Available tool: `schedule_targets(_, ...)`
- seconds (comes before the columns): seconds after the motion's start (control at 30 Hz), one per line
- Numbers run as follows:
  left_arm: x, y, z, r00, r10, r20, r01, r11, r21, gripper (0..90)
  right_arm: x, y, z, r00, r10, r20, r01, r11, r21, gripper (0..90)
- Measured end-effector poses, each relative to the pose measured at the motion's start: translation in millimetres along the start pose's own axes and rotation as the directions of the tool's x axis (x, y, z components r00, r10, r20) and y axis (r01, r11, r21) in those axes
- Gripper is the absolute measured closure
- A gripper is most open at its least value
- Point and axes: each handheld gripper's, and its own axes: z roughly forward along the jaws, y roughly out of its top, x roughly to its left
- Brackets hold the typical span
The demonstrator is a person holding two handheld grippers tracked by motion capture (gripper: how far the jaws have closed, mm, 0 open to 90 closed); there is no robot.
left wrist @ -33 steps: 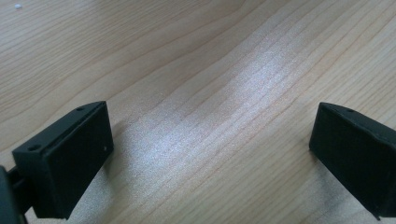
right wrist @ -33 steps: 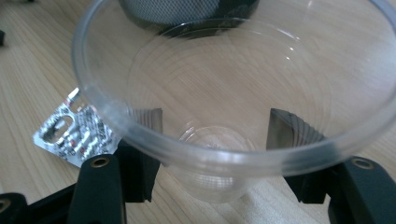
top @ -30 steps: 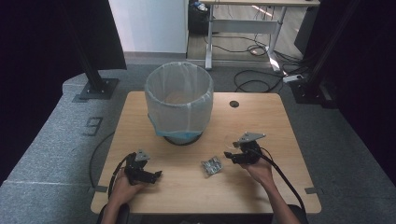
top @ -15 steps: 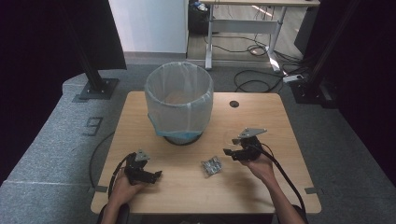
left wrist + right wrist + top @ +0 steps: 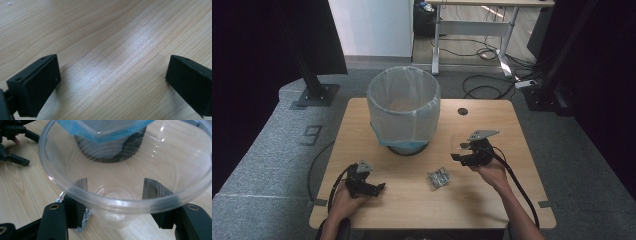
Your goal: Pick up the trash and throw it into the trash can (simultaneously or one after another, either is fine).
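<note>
Right gripper (image 5: 115, 207) clamped on empty clear plastic cup (image 5: 125, 170), centre frame; left gripper (image 5: 112, 82) wide open, holding nothing; lined bin (image 5: 404, 107) upper centre.

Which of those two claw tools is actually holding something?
The right gripper: its fingers clasp a clear plastic cup. The left gripper sits open over bare table.

Evenly lit from above in the high view, with the table (image 5: 492, 200) bright and the surroundings sunk in deep black at both sides. Slightly soft overall. In the left gripper view, a broad pale sheen across the wood grain and soft shadows under the tongs (image 5: 112, 85). In the right gripper view, small glints on the clear cup (image 5: 125, 195), its near rim blurred.
</note>
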Motion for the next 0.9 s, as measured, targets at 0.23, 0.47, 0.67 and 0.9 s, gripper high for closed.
schedule_targets(0.23,0.0,0.0,0.0,1.0,0.0,0.0,0.0,1.0,0.0,0.0,-4.5,11.0,-4.8,0.9999,0.0,0.011,0.0,1.0,0.003,37.1)
schedule_targets(0.47,0.0,0.0,-0.1,1.0,0.0,0.001,0.0,1.0,0.0,0.0,-9.3,26.1,-11.3,1.0,0.005,0.007,-0.005,1.0,-0.004,37.1)
schedule_targets(0.67,0.0,0.0,-0.1,1.0,0.0,0.0,0.0,1.0,0.0,0.0,-12.8,36.8,-17.0,0.9999,0.009,0.005,-0.009,1.0,-0.004,37.1)
schedule_targets(0.9,0.0,0.0,-0.1,1.0,0.0,0.001,0.0,1.0,0.0,0.0,-15.1,51.4,-23.0,1.0,0.003,0.004,-0.003,1.0,0.001,36.9)
